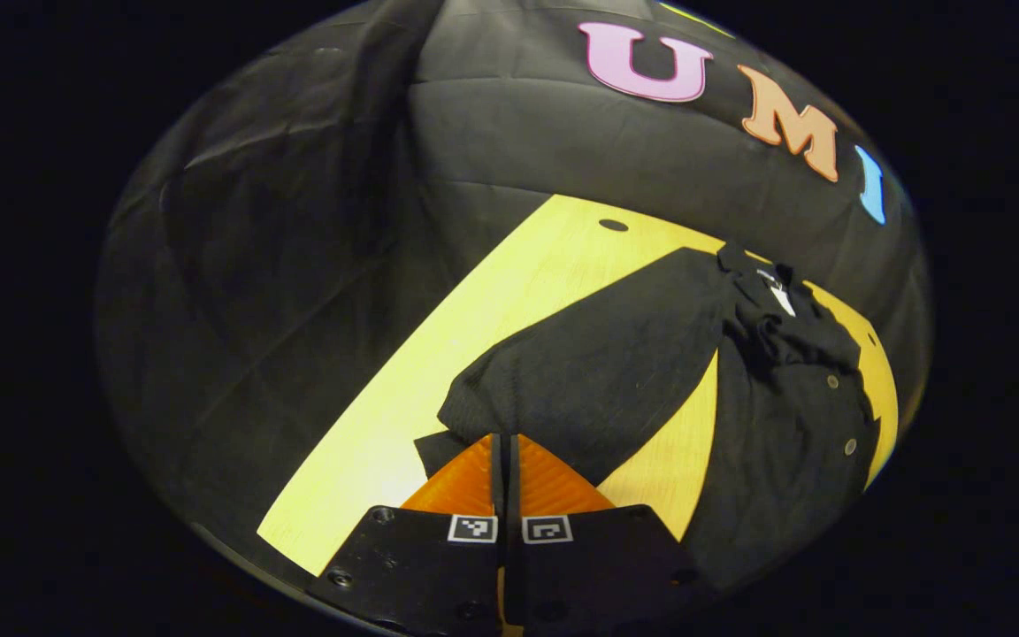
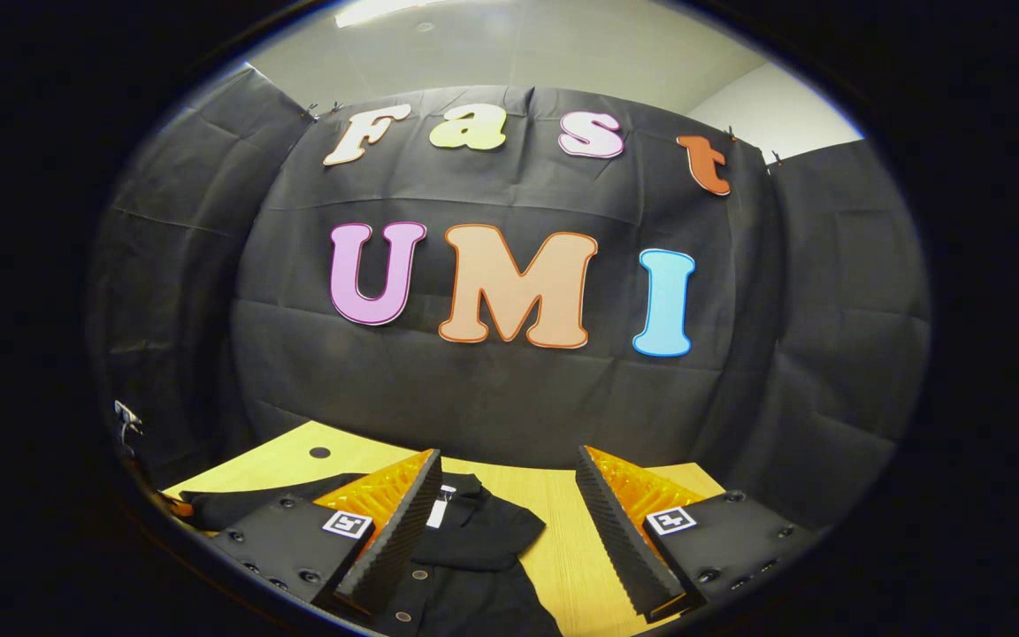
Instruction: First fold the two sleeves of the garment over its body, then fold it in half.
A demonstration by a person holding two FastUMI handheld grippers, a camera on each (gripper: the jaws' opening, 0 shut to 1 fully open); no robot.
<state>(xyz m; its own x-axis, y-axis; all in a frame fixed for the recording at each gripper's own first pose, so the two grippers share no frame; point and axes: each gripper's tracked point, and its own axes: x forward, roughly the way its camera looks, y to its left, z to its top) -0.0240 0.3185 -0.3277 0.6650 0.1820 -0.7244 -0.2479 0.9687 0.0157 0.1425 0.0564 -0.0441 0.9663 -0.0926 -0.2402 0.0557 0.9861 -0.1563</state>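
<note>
On the pale wooden bench (image 1: 509,292) lies the black garment (image 1: 792,416), soft and limp. The left tongs (image 1: 504,447) are clenched on its sleeve (image 1: 598,372) near the cuff, a good hold; the right tongs (image 2: 505,522) are released above the collar.

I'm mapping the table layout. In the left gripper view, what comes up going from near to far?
Left gripper → sleeve → collar → table hole → cloth wall.
</note>
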